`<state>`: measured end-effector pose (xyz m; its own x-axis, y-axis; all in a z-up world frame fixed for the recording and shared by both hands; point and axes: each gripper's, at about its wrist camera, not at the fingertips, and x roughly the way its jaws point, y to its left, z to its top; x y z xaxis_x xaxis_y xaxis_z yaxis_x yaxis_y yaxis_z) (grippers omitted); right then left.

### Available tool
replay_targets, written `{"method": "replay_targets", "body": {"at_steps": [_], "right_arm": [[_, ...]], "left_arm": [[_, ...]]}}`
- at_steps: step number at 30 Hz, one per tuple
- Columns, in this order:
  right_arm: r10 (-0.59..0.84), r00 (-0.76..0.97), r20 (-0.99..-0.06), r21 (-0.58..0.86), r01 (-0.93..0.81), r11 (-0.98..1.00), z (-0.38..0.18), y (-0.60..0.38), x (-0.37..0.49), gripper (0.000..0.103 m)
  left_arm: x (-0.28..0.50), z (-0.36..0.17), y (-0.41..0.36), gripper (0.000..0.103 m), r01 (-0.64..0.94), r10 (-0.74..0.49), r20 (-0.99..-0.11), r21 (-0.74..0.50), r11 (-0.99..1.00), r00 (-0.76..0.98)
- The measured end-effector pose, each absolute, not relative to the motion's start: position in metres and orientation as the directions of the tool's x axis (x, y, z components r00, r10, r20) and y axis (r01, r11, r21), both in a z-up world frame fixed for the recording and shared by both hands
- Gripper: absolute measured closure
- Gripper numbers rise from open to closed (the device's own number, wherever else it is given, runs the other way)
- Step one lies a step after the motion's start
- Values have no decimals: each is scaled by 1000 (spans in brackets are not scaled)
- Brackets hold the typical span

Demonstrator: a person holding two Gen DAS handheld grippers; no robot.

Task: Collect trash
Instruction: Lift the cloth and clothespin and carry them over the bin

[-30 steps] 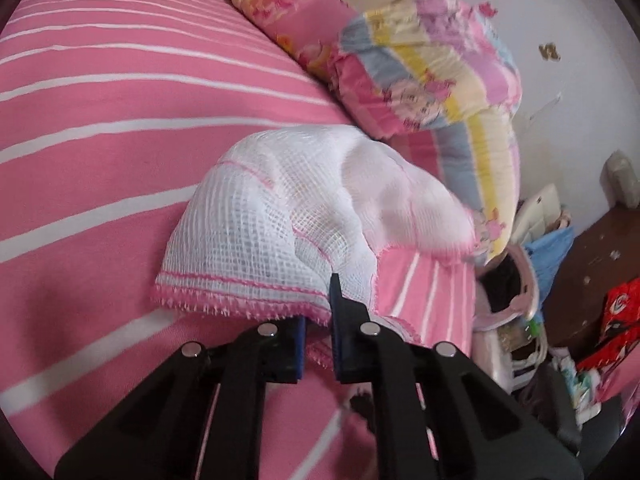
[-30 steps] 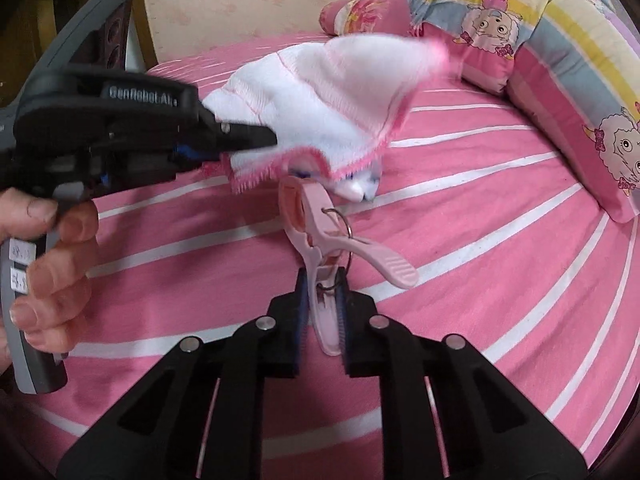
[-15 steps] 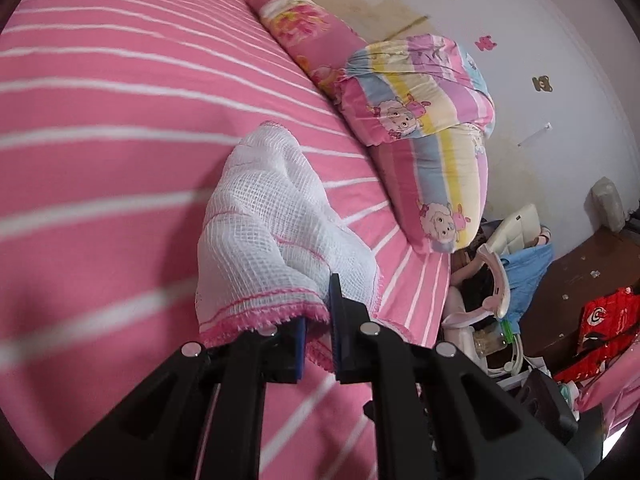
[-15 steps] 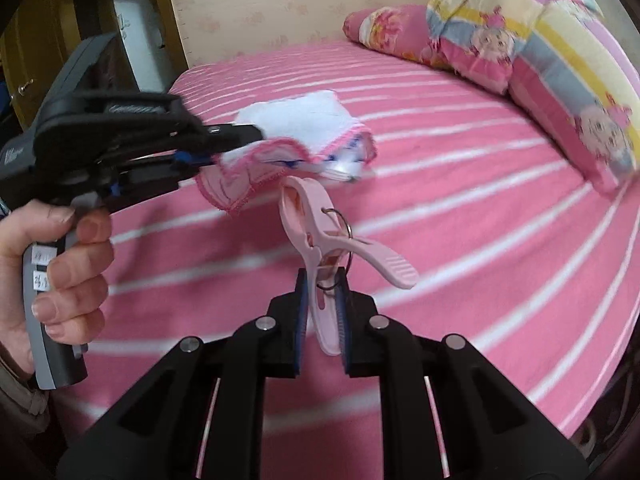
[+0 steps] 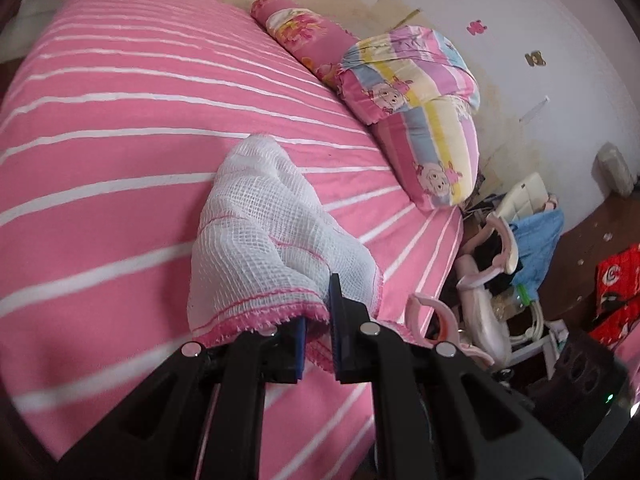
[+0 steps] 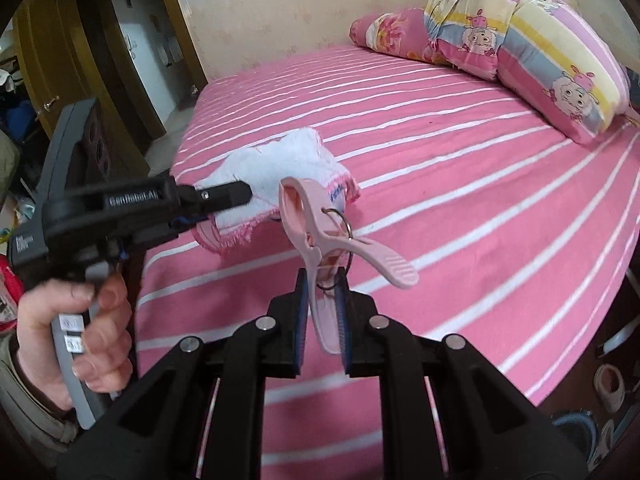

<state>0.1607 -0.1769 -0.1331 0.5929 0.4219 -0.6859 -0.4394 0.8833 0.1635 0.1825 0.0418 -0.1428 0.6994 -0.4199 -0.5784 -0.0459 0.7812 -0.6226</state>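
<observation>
My left gripper (image 5: 318, 336) is shut on the pink-trimmed edge of a white gauze cloth (image 5: 264, 240), which hangs above the pink striped bed (image 5: 120, 128). In the right wrist view the same left gripper (image 6: 240, 196) comes in from the left, held by a person's hand (image 6: 76, 332), with the cloth (image 6: 280, 168) draped from its tip. My right gripper (image 6: 322, 316) is shut on one handle of a pale pink clothes peg (image 6: 320, 232) that stands up from the jaws. The peg (image 5: 428, 316) also peeks out beside the left fingers.
Striped cartoon pillows (image 6: 540, 40) and a pink bolster (image 6: 388, 32) lie at the head of the bed. Beyond the bed's edge sits clutter: a pinkish plastic chair (image 5: 492, 264), a blue cloth (image 5: 540, 236), red packaging (image 5: 620, 280). A wooden door (image 6: 44, 60) stands at the left.
Both grippers have drawn back and risen from the bed, carrying the cloth and peg. More of the mattress, its edges and the room now show. The cloth hangs narrower.
</observation>
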Motion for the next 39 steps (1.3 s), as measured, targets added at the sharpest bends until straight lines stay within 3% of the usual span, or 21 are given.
{"method": "replay_targets", "body": {"at_steps": [22, 39], "right_arm": [[408, 735, -541, 152, -392, 907, -46, -239, 49, 89], [208, 818, -536, 184, -128, 975, -56, -379, -13, 89]], "left_arm": [[97, -24, -34, 94, 157, -438, -469, -525, 836, 767], [87, -32, -185, 94, 373, -603, -505, -488, 789, 617]]}}
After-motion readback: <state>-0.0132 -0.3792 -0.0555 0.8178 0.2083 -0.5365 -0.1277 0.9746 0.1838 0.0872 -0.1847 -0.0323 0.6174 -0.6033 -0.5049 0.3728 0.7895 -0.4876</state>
